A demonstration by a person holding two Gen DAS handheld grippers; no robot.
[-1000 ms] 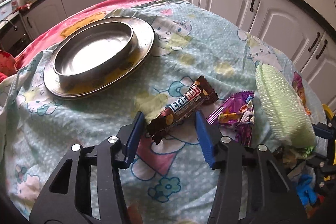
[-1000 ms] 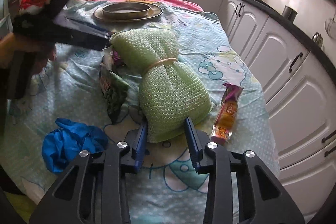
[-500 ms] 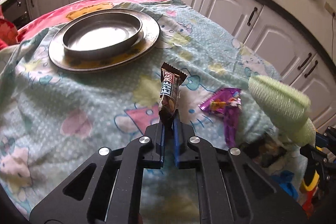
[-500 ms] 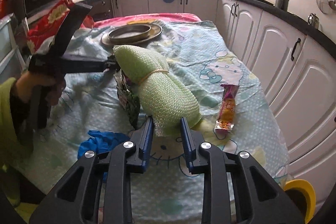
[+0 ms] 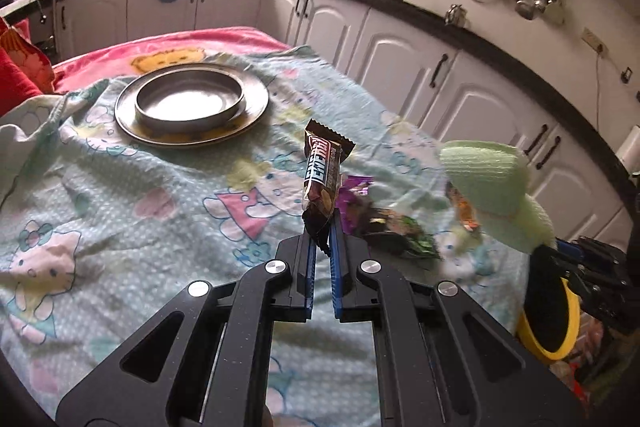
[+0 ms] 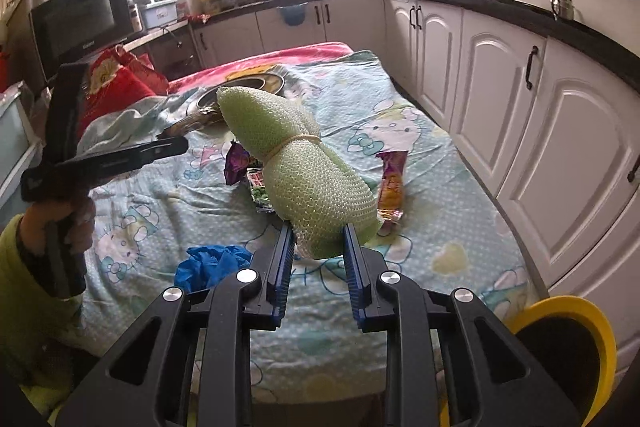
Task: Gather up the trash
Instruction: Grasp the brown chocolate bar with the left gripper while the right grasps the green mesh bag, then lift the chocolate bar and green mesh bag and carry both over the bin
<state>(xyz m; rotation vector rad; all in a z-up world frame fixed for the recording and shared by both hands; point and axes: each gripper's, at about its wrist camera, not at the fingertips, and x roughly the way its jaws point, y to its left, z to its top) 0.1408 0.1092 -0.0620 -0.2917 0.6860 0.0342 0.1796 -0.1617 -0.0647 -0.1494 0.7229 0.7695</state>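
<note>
Left gripper (image 5: 323, 227) clamps the brown snack wrapper (image 5: 323, 173) by its lower end, raised clear of the patterned cloth (image 5: 120, 195). Right gripper (image 6: 319, 247) pinches the green mesh bundle (image 6: 304, 163), lifted above the table's right edge; yellow-rimmed bin (image 6: 576, 327) stands just beyond.

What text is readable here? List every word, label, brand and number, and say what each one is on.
No text reads for certain.
chocolate bar wrapper: big white-on-blue brand lettering, too warped to quote.
microwave: small brand mark on the front, too small to read.
blue-lidded box: label blurred.
orange wrapper: print blurred.
</note>
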